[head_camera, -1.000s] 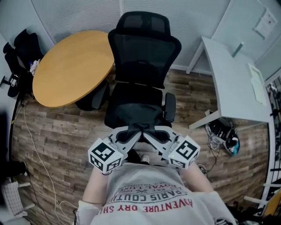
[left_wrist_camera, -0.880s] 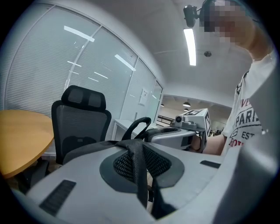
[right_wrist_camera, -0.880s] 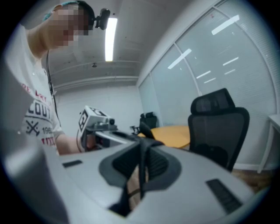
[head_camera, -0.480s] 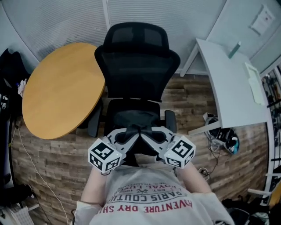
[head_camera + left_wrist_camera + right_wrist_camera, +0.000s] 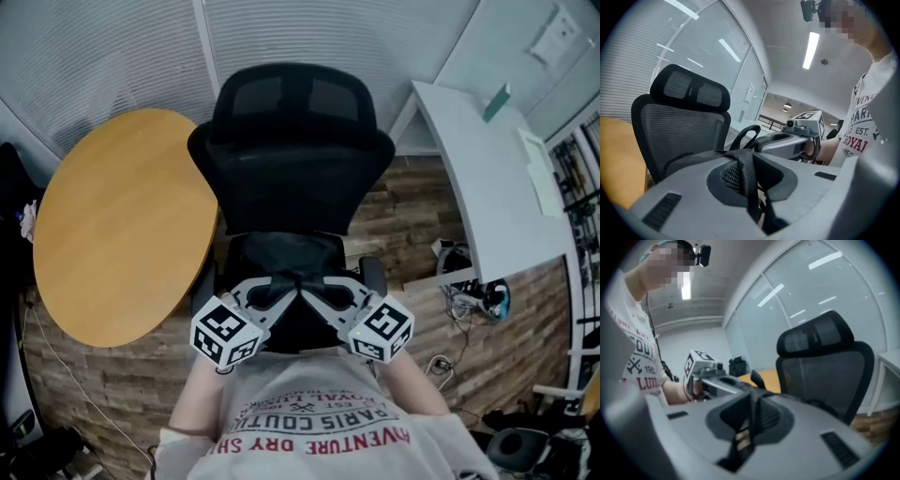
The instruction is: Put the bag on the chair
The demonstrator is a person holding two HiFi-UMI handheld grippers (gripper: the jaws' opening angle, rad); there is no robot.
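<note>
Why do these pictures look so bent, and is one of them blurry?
Head view: the wide lens bows the straight edges of the white desk. Left gripper view: round dark rim, the ceiling light glares, and the bag strap is sharp. Right gripper view: same dark rim, but the strap up close is soft and blurred.

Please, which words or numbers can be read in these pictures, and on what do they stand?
"PARIS COUTU", cut off: T-shirt, head view.
"EST." and "ROYA", cut off: the same T-shirt, left gripper view.
"LUX": the same T-shirt, right gripper view.
Smaller shirt lines: too blurred to read.
Sheet on the white desk: too small to read.
</note>
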